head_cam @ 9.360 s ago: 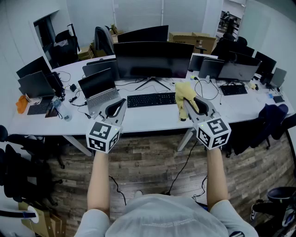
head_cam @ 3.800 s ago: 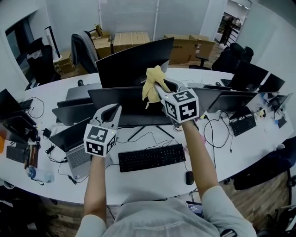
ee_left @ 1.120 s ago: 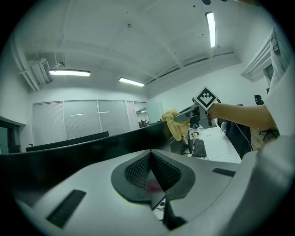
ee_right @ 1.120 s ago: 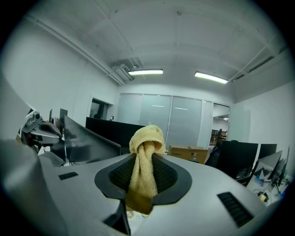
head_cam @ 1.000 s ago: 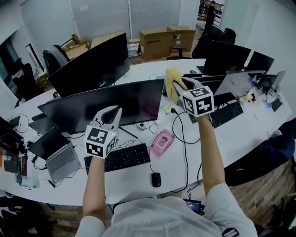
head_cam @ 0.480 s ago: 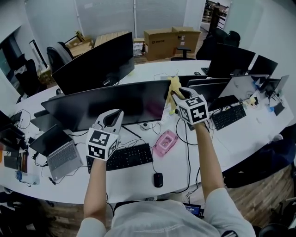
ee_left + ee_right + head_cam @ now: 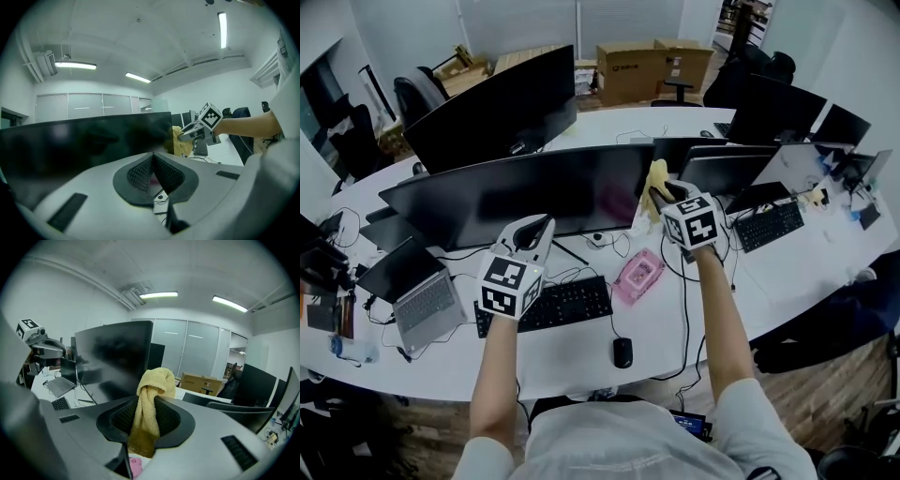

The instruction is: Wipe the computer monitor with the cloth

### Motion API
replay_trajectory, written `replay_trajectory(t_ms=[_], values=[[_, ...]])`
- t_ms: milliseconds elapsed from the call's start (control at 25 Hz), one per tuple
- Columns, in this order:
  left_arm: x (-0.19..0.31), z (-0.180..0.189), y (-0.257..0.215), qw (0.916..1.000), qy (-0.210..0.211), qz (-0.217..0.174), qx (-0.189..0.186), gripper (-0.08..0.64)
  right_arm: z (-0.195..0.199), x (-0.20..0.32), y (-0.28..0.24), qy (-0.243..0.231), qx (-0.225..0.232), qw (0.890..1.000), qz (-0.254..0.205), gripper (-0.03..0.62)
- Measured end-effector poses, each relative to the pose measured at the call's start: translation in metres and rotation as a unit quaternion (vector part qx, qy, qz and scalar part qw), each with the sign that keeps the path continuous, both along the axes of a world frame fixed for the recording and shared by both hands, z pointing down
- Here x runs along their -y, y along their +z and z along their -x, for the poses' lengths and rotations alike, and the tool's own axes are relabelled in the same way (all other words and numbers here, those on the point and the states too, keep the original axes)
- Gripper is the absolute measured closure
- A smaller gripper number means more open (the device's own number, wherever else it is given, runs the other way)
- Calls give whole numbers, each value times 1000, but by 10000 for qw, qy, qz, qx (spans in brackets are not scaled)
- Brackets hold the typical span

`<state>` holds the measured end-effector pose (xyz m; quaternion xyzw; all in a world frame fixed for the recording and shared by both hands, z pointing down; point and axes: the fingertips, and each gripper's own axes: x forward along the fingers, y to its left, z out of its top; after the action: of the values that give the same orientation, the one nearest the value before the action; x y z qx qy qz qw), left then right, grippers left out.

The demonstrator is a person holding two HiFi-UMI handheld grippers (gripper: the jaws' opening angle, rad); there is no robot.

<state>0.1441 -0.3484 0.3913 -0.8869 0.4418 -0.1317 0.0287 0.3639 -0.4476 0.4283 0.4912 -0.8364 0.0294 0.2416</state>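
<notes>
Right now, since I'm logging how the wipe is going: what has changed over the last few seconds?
The right gripper carried the yellow cloth from near the top middle of the front monitor across to its right edge. Unchanged: the cloth stays clamped in the right gripper's jaws, and the left gripper stays shut and empty, held above the keyboard.

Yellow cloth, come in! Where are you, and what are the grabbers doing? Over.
Right gripper shut on yellow cloth. Left gripper shut, empty. Cloth by the monitor's right edge, contact unclear. Nothing in the way.
</notes>
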Motion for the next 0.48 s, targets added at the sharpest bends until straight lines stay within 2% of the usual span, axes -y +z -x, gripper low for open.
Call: replay_trajectory(t_ms=[480], values=[[0, 16, 56, 9988, -265, 404, -110, 541, -2, -2, 88, 82, 41, 9988, 478, 476]])
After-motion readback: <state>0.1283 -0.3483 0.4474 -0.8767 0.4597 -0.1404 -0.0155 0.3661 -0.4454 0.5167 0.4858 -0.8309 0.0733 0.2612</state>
